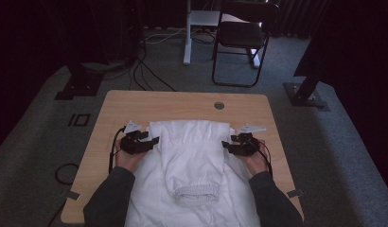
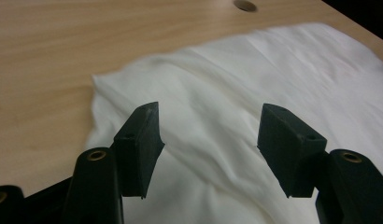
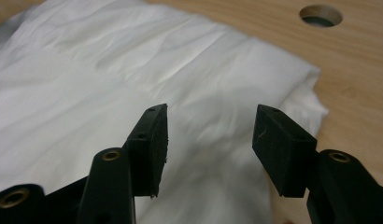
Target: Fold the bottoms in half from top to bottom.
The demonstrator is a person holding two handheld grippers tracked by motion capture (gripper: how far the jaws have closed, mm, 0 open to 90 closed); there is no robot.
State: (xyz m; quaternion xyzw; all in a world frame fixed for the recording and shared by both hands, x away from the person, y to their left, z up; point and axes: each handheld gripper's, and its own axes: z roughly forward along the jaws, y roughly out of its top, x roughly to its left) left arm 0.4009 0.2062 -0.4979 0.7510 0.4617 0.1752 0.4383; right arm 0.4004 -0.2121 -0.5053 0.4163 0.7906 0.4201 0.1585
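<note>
The white garment (image 1: 192, 161), soft and wrinkled cotton with a ribbed cuff, lies partly folded in the middle of the wooden tabletop (image 1: 135, 101). The left gripper (image 1: 144, 141) and the right gripper (image 1: 234, 144) are released, grasping nothing. The loose fold may slide open, because the smooth fabric holds no crease.

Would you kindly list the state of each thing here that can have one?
white garment: lying flat on the table, partly folded, cuff on top
left gripper: open, holding nothing
right gripper: open, holding nothing
chair: upright, unoccupied
</note>
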